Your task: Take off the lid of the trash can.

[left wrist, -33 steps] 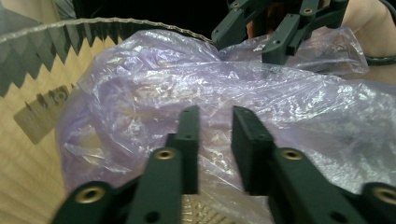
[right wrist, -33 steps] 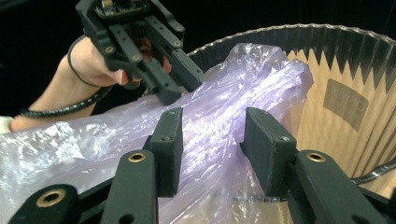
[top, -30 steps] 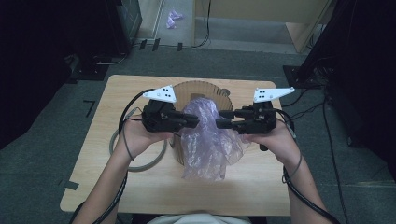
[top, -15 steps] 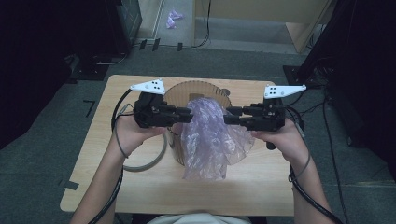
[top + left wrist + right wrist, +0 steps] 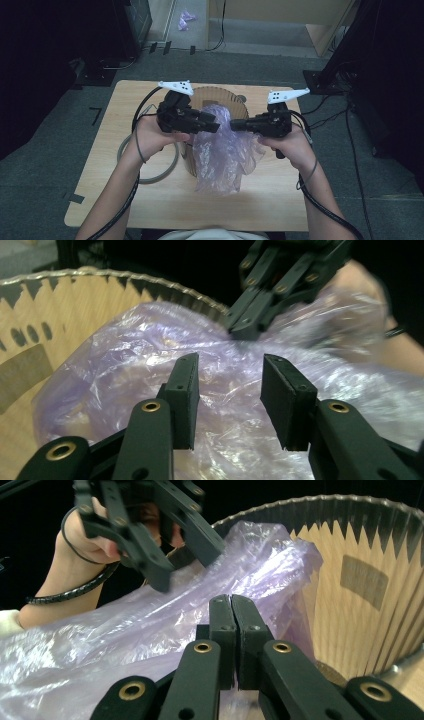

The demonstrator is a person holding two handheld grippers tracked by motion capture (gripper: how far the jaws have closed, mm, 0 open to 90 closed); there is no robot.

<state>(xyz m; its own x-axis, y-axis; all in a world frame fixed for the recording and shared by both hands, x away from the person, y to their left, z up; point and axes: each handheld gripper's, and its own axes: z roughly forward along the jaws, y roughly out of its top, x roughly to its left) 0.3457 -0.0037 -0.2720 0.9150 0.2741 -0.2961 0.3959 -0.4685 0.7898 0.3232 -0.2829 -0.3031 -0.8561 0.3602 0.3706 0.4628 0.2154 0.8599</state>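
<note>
Left gripper [image 5: 227, 400] has just been opening its jaws, which now stand apart with nothing pinched, the purple plastic bag [image 5: 222, 155] just beyond them. Right gripper [image 5: 232, 645] has just clenched; whether film is caught between its pads is hard to make out. One bag, thin, crinkled, translucent, spills from one wooden basket [image 5: 220, 95] onto the counter [image 5: 270, 200] below both grippers, hiding the basket's inside.
</note>
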